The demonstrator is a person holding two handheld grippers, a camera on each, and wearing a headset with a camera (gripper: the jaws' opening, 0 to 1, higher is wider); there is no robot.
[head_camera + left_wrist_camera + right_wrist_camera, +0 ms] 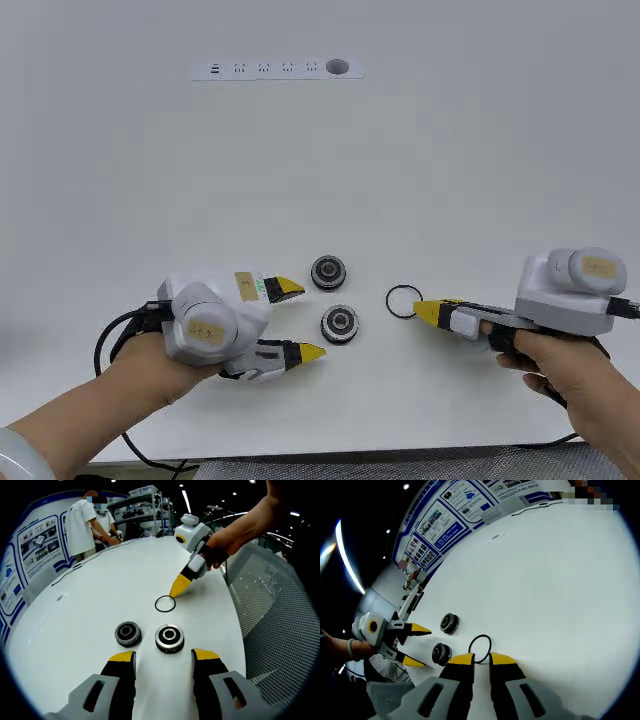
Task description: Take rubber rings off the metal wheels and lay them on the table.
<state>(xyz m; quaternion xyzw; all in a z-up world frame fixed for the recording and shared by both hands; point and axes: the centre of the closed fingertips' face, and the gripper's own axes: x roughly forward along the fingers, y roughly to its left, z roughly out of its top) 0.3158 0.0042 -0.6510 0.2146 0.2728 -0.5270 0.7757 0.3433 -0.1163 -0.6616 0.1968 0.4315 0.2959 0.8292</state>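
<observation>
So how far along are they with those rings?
Done: one rubber ring lies flat on the table, at the right gripper's nearly closed tips. The near wheel looks bare and shiny. In hand: the open left gripper faces it. Left: the far wheel looks dark-rimmed, so probably still ringed.

The white counter (450,180) is carrying a far wheel (328,271) and a near wheel (340,323) lying close together, a rubber ring (403,300) lying flat beside them, and a power strip (277,69) sitting well apart.
</observation>
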